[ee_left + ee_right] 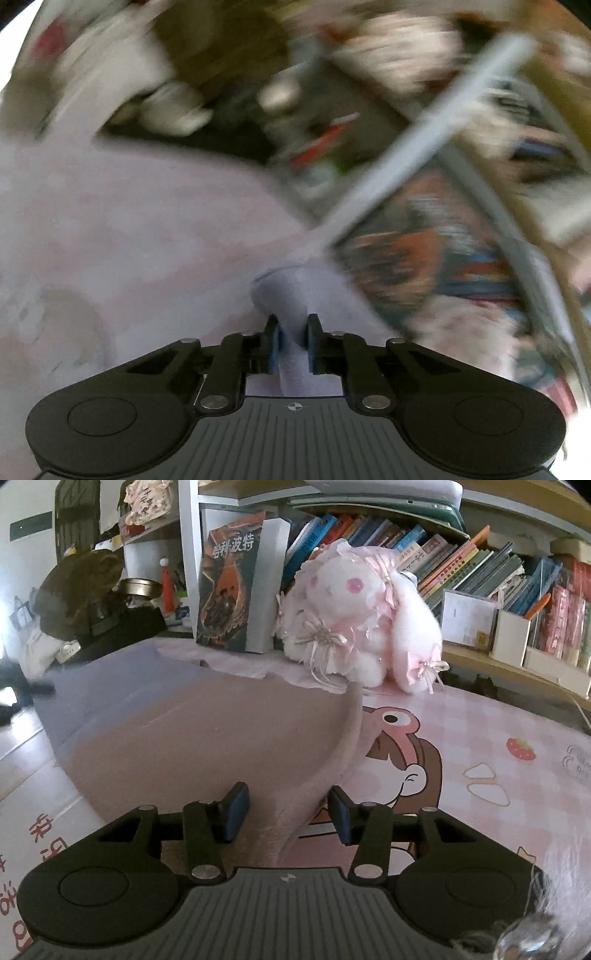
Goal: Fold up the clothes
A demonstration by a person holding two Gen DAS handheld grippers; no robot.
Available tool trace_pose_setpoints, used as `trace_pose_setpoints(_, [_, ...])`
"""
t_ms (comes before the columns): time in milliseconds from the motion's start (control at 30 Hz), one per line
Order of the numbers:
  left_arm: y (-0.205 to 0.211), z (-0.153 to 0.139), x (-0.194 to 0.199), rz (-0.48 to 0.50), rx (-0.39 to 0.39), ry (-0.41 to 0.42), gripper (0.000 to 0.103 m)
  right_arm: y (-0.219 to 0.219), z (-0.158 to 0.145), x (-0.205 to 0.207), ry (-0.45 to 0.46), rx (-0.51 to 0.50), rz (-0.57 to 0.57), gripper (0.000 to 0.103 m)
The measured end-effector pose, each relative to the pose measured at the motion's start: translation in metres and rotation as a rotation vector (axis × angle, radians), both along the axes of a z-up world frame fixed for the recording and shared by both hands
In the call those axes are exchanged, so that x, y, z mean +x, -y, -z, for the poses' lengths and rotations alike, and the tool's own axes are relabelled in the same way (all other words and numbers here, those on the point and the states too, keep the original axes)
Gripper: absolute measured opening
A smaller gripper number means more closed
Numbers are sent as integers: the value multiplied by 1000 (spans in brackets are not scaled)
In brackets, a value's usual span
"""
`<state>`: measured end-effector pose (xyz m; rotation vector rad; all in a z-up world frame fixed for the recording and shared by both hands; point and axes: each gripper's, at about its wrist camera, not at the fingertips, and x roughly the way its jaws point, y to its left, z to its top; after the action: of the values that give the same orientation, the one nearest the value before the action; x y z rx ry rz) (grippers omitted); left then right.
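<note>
Pale pinkish-lilac cloth, a garment (207,738), lies spread over the left part of the desk (480,731), which is covered by a pink checked mat printed with a cartoon figure. In the right wrist view its long axis runs from the near edge by the claw away toward the upright book (229,587) and the shelves at the back. Its right-hand edge is raised into a curving ridge that climbs from between the fingers up toward the plush rabbit (362,616).

The right claw (288,812) stands part open, its blue pads either side of that raised edge; the right pad looks clear of the cloth, and I cannot tell whether the left pad touches it.

The left wrist view is heavily smeared by motion. The left claw (291,336) is drawn nearly together and clamped on a narrow bunched fold of the same pale cloth, which rises straight away from the pads. The rest of the garment spreads to the left of that view. The background is too blurred to name.
</note>
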<state>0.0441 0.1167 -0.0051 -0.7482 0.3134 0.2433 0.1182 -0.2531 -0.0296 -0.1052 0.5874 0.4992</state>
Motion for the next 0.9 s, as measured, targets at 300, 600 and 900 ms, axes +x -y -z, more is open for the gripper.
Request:
trace_pose_setpoints(300, [-28, 33, 18, 23, -208, -144, 27, -2, 0, -2, 14, -16, 1, 45])
trace_pose_setpoints(600, [-35, 46, 33, 35, -271, -75, 34, -4, 0, -4, 20, -24, -6, 45])
trace_pose_setpoints(900, [-35, 51, 48, 29, -236, -52, 11, -5, 0, -5, 26, -29, -8, 46])
